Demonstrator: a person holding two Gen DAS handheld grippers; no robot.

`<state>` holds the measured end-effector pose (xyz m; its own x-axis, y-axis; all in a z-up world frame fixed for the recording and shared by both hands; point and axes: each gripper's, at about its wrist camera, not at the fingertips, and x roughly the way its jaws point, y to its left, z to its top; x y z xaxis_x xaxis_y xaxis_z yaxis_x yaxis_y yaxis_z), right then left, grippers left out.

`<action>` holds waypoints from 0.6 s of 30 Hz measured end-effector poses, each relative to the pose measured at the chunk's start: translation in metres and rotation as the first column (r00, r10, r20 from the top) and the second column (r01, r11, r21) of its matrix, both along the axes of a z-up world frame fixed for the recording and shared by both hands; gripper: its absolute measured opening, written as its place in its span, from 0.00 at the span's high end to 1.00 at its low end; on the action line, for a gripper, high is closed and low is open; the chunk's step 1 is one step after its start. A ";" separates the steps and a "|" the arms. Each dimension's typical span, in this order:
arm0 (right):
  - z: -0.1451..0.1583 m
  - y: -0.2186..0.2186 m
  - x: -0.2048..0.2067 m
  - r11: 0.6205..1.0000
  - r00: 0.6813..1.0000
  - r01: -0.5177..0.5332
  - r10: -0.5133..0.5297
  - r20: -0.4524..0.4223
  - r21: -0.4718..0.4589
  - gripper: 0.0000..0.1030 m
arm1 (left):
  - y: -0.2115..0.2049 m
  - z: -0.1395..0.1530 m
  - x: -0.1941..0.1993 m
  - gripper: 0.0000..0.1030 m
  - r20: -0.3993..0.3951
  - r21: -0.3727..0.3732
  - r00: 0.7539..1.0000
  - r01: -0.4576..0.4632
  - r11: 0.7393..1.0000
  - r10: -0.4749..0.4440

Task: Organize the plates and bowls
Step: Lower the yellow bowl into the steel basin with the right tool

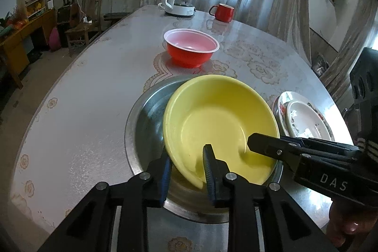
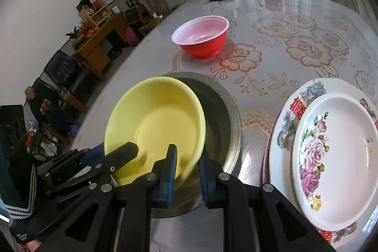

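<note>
both grippers straddled the rim of the yellow bowl [image 1: 219, 126] we held tilted in the steel basin [image 1: 144, 119] at lower centre. our left gripper [image 1: 187, 168] had its jaws a little apart around the near rim, and we could not tell if the pads pressed it. our right gripper [image 2: 187, 175] stood the same way on the bowl's right edge. a red bowl [image 2: 200, 37] sat further up the table [image 1: 94, 91], and two stacked flowered plates [image 2: 330, 145] lay at right.

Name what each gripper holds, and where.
Both hold the yellow bowl by its near rim: left gripper and right gripper, one finger inside, one outside.
</note>
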<state>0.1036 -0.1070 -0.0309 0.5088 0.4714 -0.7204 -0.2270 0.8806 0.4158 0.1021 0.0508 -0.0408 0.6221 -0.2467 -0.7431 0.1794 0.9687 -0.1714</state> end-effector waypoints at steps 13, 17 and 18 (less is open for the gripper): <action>-0.003 0.017 0.009 0.992 1.000 -0.005 0.004 -0.005 -0.123 0.83 | -0.004 -0.003 0.000 0.59 -0.018 0.001 1.000 0.020 1.000 -0.020; -0.004 0.016 0.013 0.992 1.000 0.001 -0.002 -0.011 -0.126 0.82 | -0.004 0.000 -0.003 0.44 -0.014 -0.010 1.000 0.027 1.000 -0.027; -0.005 0.016 0.013 0.992 1.000 0.004 -0.005 -0.014 -0.128 0.83 | -0.005 0.002 -0.004 0.41 -0.007 -0.003 1.000 0.023 1.000 -0.023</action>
<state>0.1169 -0.0911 -0.0357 0.5002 0.3728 -0.7816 -0.2179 0.9277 0.3030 0.0976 0.0462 -0.0392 0.6109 -0.2631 -0.7467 0.2005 0.9638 -0.1756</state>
